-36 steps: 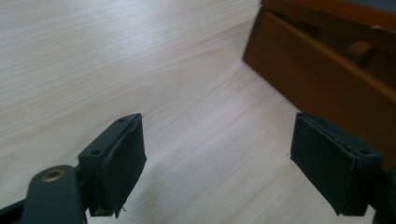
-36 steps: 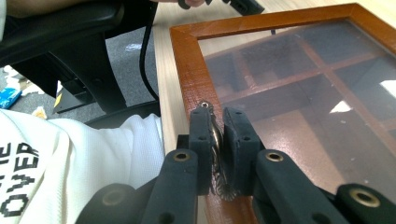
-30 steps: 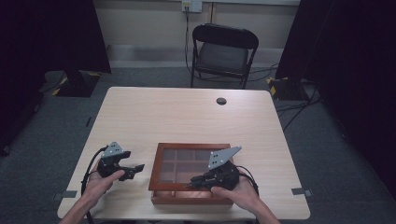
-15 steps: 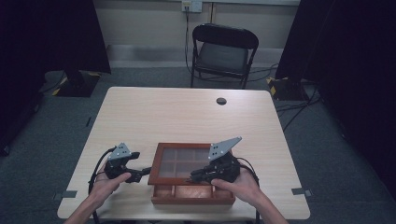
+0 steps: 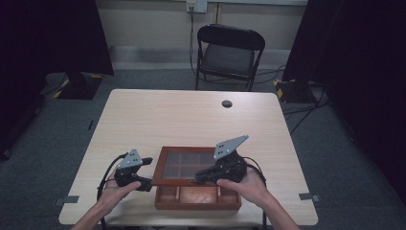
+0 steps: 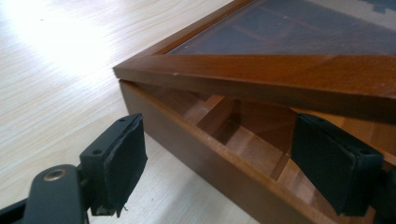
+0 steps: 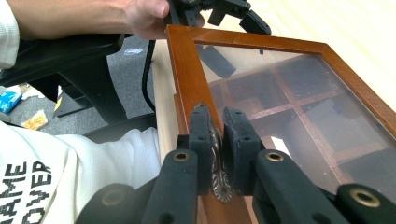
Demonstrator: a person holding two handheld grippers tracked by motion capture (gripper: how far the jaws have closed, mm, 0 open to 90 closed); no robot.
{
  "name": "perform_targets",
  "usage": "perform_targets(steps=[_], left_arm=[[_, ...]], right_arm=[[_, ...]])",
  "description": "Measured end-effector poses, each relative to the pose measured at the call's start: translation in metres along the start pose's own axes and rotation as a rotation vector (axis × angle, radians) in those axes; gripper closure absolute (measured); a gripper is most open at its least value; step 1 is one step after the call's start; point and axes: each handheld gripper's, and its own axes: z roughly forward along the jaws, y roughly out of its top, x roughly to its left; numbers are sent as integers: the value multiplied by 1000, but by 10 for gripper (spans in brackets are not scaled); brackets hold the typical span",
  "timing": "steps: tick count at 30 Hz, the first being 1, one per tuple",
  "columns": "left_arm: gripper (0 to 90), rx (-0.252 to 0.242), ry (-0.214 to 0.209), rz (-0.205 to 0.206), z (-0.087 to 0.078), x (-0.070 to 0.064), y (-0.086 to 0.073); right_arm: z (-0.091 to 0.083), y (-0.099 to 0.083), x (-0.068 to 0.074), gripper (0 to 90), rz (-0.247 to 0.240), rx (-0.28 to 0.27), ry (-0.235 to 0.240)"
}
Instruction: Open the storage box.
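box: wooden box (image 5: 197, 199) at near table (image 5: 191, 115) edge, glass lid (image 5: 184, 164) part raised | right gripper (image 7: 217, 154): jaws pinched on lid's brass latch (image 7: 218, 179), likely to lift | left gripper (image 6: 233, 163): jaws wide, holding nothing, astride box's left wall, likely bracing

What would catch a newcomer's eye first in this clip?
The wooden box at the table's near edge, its glass-paned lid lifted ajar. The right tool is clamped on a metal latch on the lid's front rim. The left tool sits open at the box's left corner.
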Motion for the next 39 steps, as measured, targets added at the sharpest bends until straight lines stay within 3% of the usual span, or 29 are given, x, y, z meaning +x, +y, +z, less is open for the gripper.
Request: perform_targets(steps=[5,9,12,17,19,20,23,24,28,29,31,32,35,37,38,39], left_arm=[[181,-33,0,-8,-2,-1,2],[181,-64,-21,7,-4,-2,4],[198,-82,14,28,-5,-5,5],[209,-86,11,27,-5,-5,6],[208,-80,5,27,-5,-5,6],[208,-77,7,27,-5,-5,6],[213,-80,8,26,-5,-5,7],[218,-84,13,32,-6,-5,8],[226,-91,-1,34,-6,-6,11],[226,-102,-5,37,-6,-8,14],[226,-105,-5,47,-7,-8,15],[223,-113,-2,42,-8,-8,17],[225,-124,-10,30,-8,-7,19],[233,-128,-24,36,-8,-7,22],[234,-150,-50,10,-9,-7,26],[231,-150,-50,10,-9,-7,26]], right_arm=[[2,0,0,827,-7,17,5],[1,-1,0,827,-7,4,4],[-1,-1,1,827,-11,-10,-9],[-1,-1,2,825,-18,-15,-18],[-2,-1,3,772,-28,-13,-35],[-2,-2,5,654,-55,-23,-57],[-3,-2,5,598,-55,-23,-57],[-7,-3,6,513,-40,-35,-80],[-16,-7,4,447,-21,-53,-107],[-24,-10,2,404,-4,-85,-139],[-28,-12,1,390,6,-100,-143],[-35,-17,0,341,25,-118,-159],[-39,-23,-2,330,30,-124,-175],[-44,-30,-4,273,42,-138,-202],[-46,-33,-4,266,44,-148,-210],[-46,-33,-4,266,44,-148,-210]])
